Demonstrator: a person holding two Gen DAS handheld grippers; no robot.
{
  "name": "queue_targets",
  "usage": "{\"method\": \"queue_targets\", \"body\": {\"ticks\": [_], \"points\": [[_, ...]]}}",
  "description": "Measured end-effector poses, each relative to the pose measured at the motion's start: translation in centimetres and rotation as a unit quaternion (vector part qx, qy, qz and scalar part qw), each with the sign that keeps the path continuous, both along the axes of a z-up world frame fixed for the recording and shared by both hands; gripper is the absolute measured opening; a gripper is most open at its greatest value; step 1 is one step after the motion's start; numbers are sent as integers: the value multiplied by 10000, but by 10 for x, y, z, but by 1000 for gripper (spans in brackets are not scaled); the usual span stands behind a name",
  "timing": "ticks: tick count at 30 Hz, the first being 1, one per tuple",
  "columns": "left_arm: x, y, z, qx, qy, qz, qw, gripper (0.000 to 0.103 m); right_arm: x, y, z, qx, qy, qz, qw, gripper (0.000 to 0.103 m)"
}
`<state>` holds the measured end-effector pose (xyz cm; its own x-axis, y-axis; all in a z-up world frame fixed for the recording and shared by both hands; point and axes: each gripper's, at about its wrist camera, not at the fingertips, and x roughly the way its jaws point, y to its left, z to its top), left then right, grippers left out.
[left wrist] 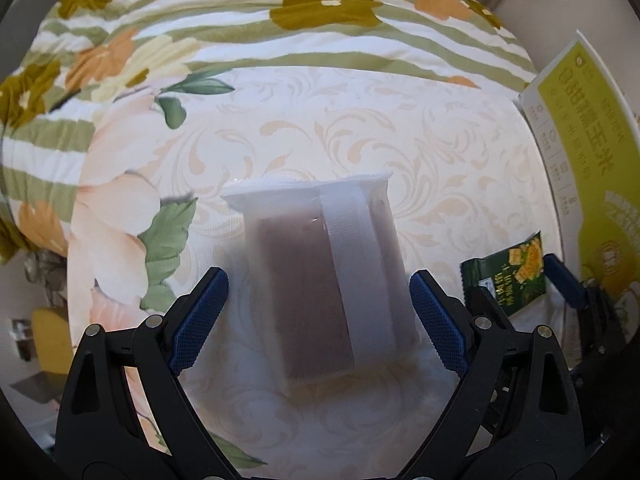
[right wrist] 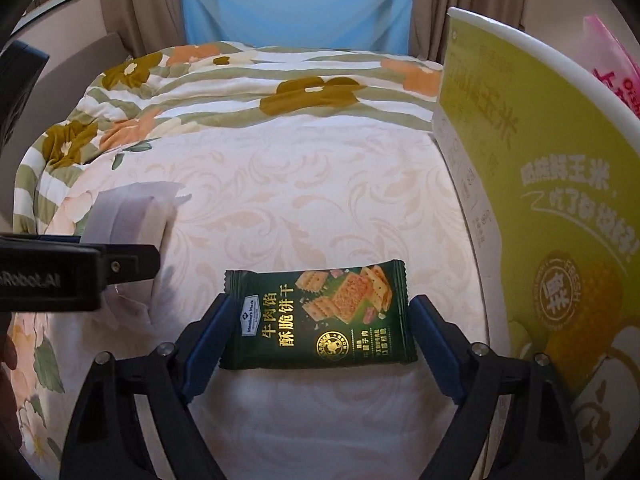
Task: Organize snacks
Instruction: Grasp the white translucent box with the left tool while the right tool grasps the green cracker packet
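the surface is a bed covered with a cream sheet (right wrist: 320, 208) that has a pale leaf pattern, and behind it lies a folded quilt (left wrist: 224, 32) with green stripes and orange and olive flowers. at the far end of the room hang beige curtains (right wrist: 448, 4) on both sides of a blue panel (right wrist: 300, 0).

on the right side of the bed stands a yellow-green and white carton (right wrist: 532, 184). it carries large chinese characters, of which "玉米" can be read, and a round stamp with the word "fresh". behind the carton a pink bag (right wrist: 612, 64) shows, but its letters are cut off and i cannot read them.

the left gripper (left wrist: 320, 316) has its blue-padded jaws apart. between them, not touching the pads, lies a white translucent packet (left wrist: 320, 276) with a dark brown block inside; it is blurred and no writing can be seen on it. in the right wrist view this same packet lies to the left, partly hidden by the black body of the left gripper, on which part of a word ending in "robot.ai" is printed.

the right gripper (right wrist: 320, 336) is also open. a dark green biscuit packet (right wrist: 316, 316) lies flat on the sheet between its jaws, and the blue pads stand just beside the two short ends of the packet; i cannot tell if they touch it. the label says "member's mark" and "牛肉馅酥脆饼干", with a picture of square crackers.
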<state>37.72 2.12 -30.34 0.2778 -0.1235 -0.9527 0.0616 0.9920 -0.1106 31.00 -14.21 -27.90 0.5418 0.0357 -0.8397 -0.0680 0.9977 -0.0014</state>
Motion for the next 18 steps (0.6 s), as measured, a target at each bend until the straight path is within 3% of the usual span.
{"method": "queue_targets", "body": {"ticks": [5,8,13,18], "points": [[-3,-15,-4,445,-163,-372,9982,87,3,5,-3,19,-73,191,9998,85],[-2,-16,1,395,-209,-530,9976,70,7,10,-4,21,-84,308,9995,85],[-3,-11,5,325,-187,-665,9971,64,13,15,-3,41,-129,514,9986,78],[-4,8,9,-111,-76,-429,9990,61,18,19,-3,81,-128,595,9981,75]]}}
